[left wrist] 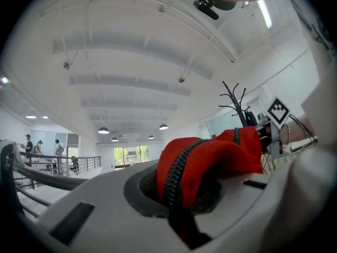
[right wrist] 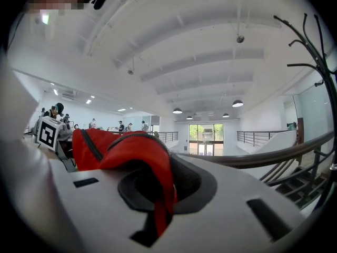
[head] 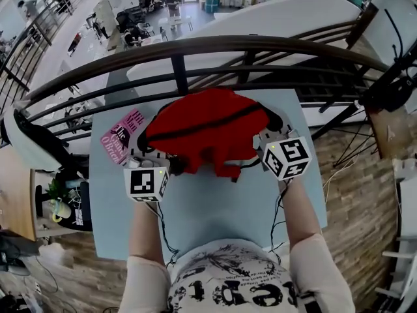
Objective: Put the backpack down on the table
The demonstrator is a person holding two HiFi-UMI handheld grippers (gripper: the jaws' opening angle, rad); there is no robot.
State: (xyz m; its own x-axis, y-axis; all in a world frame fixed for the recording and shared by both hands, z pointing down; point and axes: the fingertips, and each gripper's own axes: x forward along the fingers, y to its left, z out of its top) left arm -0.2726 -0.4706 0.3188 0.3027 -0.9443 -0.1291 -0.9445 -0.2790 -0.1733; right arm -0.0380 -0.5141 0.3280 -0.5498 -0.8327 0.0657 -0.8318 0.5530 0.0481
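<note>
A red backpack (head: 208, 132) with a black zipper hangs between my two grippers over the far half of the light blue table (head: 215, 207). I cannot tell whether it touches the tabletop. My left gripper (head: 171, 164) is shut on the bag's left edge. Its own view shows red cloth and zipper (left wrist: 205, 157) pinched in the jaws. On the bag's right edge my right gripper (head: 258, 151) is shut, with a fold of red fabric (right wrist: 131, 149) clamped between its jaws. Each gripper's marker cube is seen from the other one's view.
A pink magazine (head: 122, 137) lies on the table's far left, beside the bag. A dark curved railing (head: 195, 51) runs just past the table's far edge, with a drop to a lower floor beyond. Cables trail from the grippers over the table. A coat stand (left wrist: 234, 101) rises on the right.
</note>
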